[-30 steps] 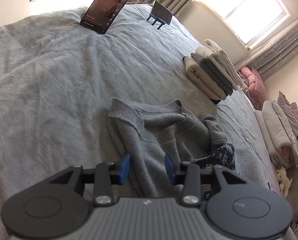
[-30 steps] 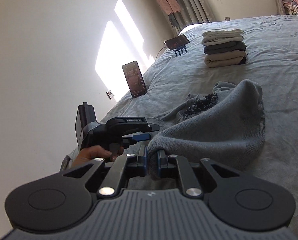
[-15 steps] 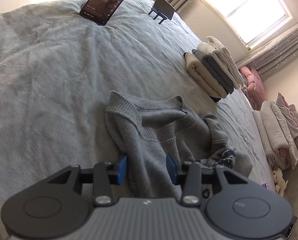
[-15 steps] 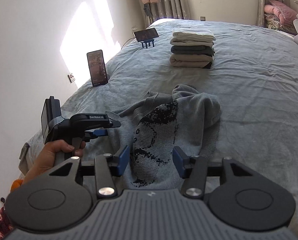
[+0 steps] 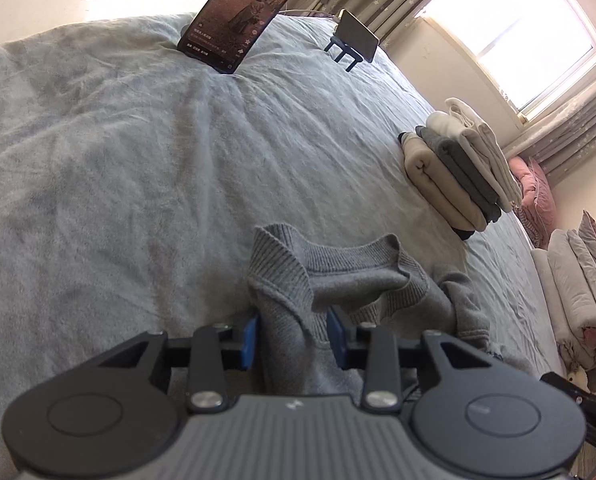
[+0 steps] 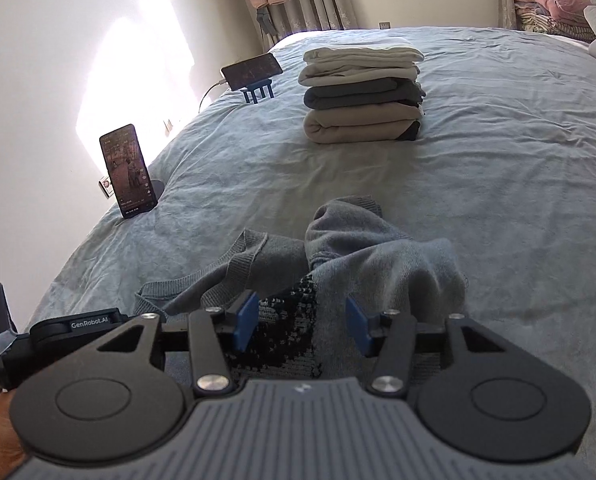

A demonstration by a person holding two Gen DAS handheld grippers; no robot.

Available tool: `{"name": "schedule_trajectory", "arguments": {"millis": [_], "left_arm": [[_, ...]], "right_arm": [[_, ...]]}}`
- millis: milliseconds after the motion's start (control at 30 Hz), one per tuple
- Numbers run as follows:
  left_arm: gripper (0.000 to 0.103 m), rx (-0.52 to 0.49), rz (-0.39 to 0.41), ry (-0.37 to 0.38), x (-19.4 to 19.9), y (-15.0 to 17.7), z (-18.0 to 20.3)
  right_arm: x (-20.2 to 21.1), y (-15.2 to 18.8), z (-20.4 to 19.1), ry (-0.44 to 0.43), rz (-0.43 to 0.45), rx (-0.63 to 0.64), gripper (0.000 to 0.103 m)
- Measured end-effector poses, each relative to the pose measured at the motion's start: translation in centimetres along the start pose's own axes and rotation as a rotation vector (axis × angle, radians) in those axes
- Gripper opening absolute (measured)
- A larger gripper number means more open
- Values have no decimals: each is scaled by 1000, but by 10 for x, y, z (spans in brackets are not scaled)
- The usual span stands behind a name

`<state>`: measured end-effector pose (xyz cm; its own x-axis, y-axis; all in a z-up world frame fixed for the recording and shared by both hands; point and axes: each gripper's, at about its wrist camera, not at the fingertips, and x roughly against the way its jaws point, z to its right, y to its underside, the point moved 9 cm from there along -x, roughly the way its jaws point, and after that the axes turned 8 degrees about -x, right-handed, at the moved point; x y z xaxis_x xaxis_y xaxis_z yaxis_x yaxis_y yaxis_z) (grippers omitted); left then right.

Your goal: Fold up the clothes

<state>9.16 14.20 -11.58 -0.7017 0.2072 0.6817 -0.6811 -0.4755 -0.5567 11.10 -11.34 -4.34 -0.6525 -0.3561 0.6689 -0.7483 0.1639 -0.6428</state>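
A crumpled grey knit sweater [image 5: 358, 280] lies on the grey bedspread [image 5: 117, 160] just ahead of both grippers. My left gripper [image 5: 293, 336] is open, its blue pads on either side of a ribbed fold of the sweater. In the right wrist view the sweater [image 6: 378, 256] shows a black-and-white patterned patch [image 6: 285, 332] that runs between the fingers of my right gripper [image 6: 302, 322], which stands wide open and low over the cloth. A hand [image 6: 1, 432] holds the left tool at the lower left.
A stack of folded clothes [image 6: 362, 96] sits further up the bed. One phone [image 6: 127, 168] stands upright near the wall edge, and another rests on a blue stand [image 6: 257, 92]. Rolled bedding and pillows [image 5: 578, 292] are piled at the far right.
My right gripper let go of the sweater edge, opened wide and came down over the patterned patch. My left gripper moved forward so a sweater fold sits between its pads.
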Motion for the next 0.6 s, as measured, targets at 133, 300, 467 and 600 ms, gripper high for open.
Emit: {"name": "schedule_trajectory", "arguments": {"millis": [133,300,467,600], "left_arm": [[29,-12,6,-35,-5,-4,1],[21,-34,11,-50,-7,-6,2],[13,-41,14,-57,-10,-8,3],[7,-45,17,-62,-12,-10,5]], "right_arm": [[-40,-16,8,17,-23,-15,53],[-78,-24,18,56,-48,-4,53],[-101,-20,27,94,-60,30,48],[-101,-18,30,110,-29,47,11]]}}
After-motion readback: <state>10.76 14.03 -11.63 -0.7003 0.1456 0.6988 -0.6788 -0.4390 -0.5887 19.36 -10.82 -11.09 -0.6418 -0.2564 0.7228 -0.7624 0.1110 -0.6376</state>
